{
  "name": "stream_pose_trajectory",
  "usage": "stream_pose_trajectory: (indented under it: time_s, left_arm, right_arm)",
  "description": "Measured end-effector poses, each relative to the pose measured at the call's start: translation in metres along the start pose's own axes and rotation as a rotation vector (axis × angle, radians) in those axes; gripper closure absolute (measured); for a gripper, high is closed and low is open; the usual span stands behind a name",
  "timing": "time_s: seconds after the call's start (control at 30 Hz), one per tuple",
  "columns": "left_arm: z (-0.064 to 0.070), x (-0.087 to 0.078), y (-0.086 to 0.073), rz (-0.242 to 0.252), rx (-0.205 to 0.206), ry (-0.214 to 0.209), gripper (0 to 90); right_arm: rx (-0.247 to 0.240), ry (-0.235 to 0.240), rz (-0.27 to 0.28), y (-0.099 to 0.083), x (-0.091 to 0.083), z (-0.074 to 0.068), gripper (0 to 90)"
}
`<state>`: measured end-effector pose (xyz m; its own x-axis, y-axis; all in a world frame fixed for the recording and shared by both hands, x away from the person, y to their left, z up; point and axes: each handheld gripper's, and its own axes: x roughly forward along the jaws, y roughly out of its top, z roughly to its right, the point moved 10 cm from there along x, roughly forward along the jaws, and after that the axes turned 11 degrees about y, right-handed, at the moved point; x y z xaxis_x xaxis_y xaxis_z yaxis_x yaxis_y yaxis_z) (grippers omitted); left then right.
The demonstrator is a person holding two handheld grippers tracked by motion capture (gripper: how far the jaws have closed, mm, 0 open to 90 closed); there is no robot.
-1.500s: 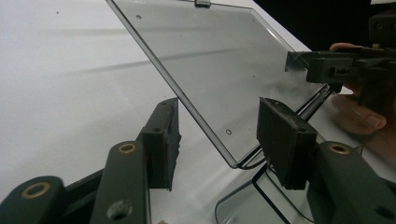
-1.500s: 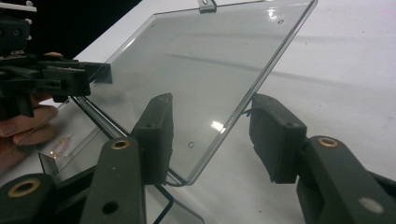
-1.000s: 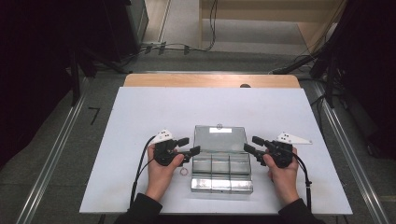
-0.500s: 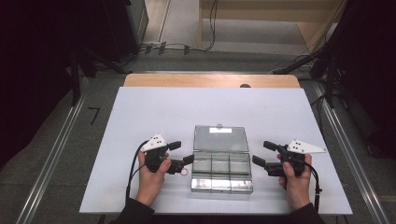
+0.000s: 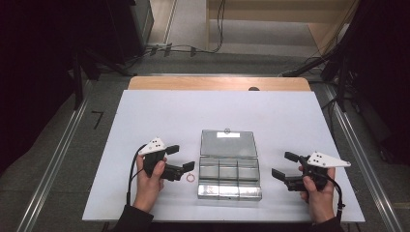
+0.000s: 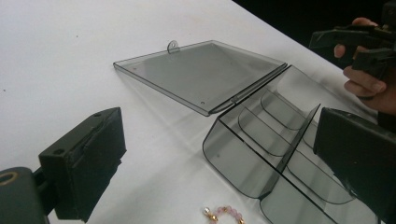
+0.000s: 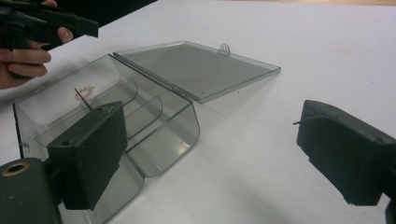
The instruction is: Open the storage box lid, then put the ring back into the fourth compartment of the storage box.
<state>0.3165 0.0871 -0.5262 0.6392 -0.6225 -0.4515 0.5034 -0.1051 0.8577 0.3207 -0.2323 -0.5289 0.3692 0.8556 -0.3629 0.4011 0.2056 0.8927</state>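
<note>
A clear plastic compartment box [image 5: 229, 179] sits at the table's near middle, its lid [image 5: 228, 143] folded flat on the far side. A small pink bead bracelet [image 5: 190, 178] lies on the table just left of the box. My left gripper [image 5: 181, 157] hovers open beside the bracelet, jaws pointing at the box. My right gripper [image 5: 282, 164] is open too, a short gap right of the box. In the left gripper view the box [image 6: 261, 140], lid [image 6: 201, 74] and bracelet [image 6: 223, 214] lie ahead. In the right gripper view the box [image 7: 116, 112] is at left, with nothing between the jaws.
The white table [image 5: 159, 116] has a wooden strip [image 5: 217, 83] along its far edge. Floor rails run down both sides, and cables [image 5: 179, 48] lie on the floor beyond. The other hand's gripper [image 6: 355, 42] appears past the box.
Both grippers have drawn back from the box's sides, the right one farther right and nearer the front edge. The box and lid have not moved.
</note>
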Motion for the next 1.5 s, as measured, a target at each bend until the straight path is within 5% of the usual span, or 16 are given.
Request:
stream_pose_trajectory:
  time_s: [0.23, 0.63, 0.9, 1.1, 1.5]
  left_arm:
    - [0.005, 0.0, -0.008, -0.033, 0.029, 0.0, 0.9]
    - [0.0, -0.007, -0.027, -0.081, 0.018, 0.023, 1.3]
    - [0.001, -0.005, -0.035, -0.118, 0.022, 0.075, 17.9]
    - [0.006, -0.004, -0.041, -0.155, 0.037, 0.058, 39.4]
    - [0.003, -0.001, -0.048, -0.193, 0.062, 0.09, 57.6]
  right_arm:
    - [-0.015, -0.022, -0.039, -0.01, -0.007, -0.001, 0.8]
    - [-0.02, -0.056, -0.053, -0.019, -0.018, 0.0, 0.8]
    - [-0.009, -0.08, -0.049, -0.025, -0.03, 0.004, 0.8]
    - [-0.003, -0.093, -0.057, -0.03, -0.038, 0.005, 0.8]
    - [0.005, -0.101, -0.077, -0.034, -0.036, 0.01, 0.9]
